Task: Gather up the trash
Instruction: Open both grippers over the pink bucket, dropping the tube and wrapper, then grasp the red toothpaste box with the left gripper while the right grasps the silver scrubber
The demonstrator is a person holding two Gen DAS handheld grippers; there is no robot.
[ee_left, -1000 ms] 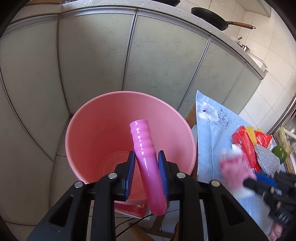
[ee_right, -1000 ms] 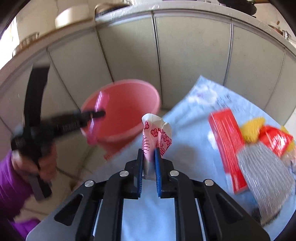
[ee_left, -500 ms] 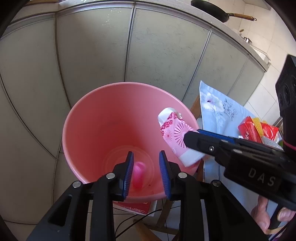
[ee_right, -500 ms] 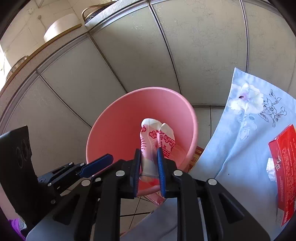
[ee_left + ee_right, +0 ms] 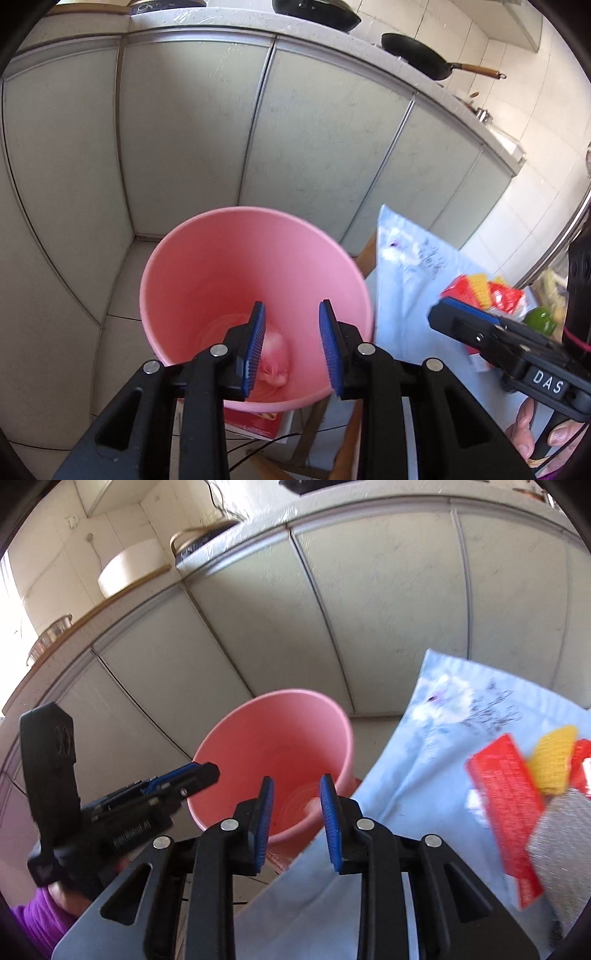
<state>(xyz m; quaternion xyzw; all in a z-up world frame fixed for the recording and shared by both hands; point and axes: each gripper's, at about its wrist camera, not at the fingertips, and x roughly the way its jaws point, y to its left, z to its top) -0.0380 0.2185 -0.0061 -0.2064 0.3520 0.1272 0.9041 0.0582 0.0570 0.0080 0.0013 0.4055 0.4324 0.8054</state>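
Observation:
A pink bucket (image 5: 207,266) stands on the floor beside the table; it also shows in the right wrist view (image 5: 280,731). Pink trash (image 5: 275,360) lies at its bottom, a bit of it visible in the right wrist view (image 5: 312,804). My left gripper (image 5: 291,350) is open and empty above the bucket's near rim. My right gripper (image 5: 295,819) is open and empty, over the bucket's near edge by the table. On the table lie a red box (image 5: 506,794), a yellow sponge (image 5: 554,760), a red wrapper (image 5: 506,295) and a grey mesh scourer (image 5: 561,834).
A light blue flowered cloth (image 5: 424,760) covers the table (image 5: 365,254) to the right of the bucket. Grey-green cabinet doors (image 5: 184,129) stand behind it, with a black pan (image 5: 417,55) on the counter above. A red carton (image 5: 255,421) lies on the floor under the bucket.
My left gripper let the pink bottle drop into the bucket. My right gripper carried the patterned pink wrapper over the bucket, opened, dropped it in, and drew back toward the table.

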